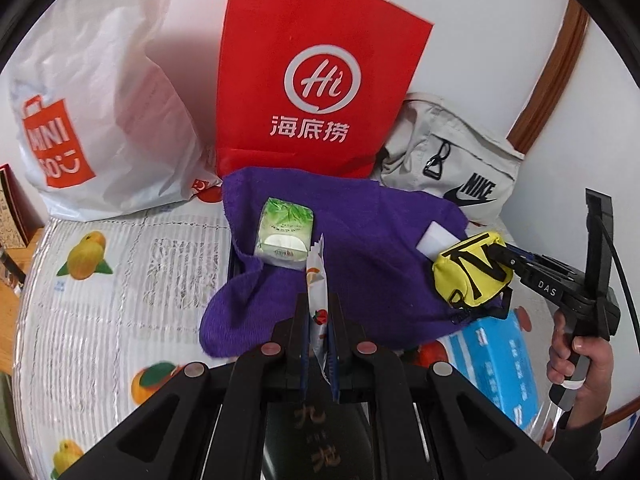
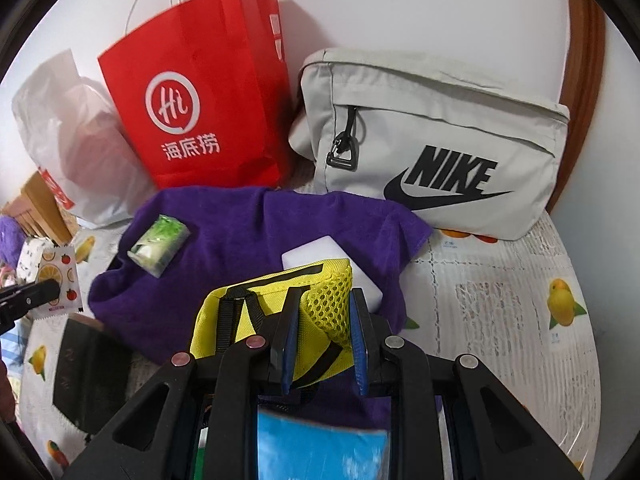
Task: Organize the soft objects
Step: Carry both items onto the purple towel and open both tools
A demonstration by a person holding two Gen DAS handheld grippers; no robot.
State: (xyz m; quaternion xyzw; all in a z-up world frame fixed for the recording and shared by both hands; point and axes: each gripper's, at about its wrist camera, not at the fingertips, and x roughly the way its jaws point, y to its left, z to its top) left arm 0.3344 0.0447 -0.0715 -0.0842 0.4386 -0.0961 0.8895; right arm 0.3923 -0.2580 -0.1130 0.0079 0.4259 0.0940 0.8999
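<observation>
Left wrist: left gripper (image 1: pixel 319 322) pinches a sachet (image 1: pixel 318 280) above the purple towel (image 1: pixel 360 264), mid-carry.
Right wrist: right gripper (image 2: pixel 325 316) clamps the yellow pouch (image 2: pixel 280 304) over the towel; next, I'd guess, each needs a bag to drop into, perhaps the red bag (image 2: pixel 200 100).

A home: fruit-print tablecloth (image 1: pixel 100 280) (plastic), shopping bags (image 1: pixel 316 80) against a white wall (image 1: pixel 480 20).

tissue pk (image 1: pixel 285 234) on towel (image 1: pixel 360 280) | paper bag (image 1: pixel 316 76) behind | sling bag (image 1: pixel 452 164) right of it
</observation>
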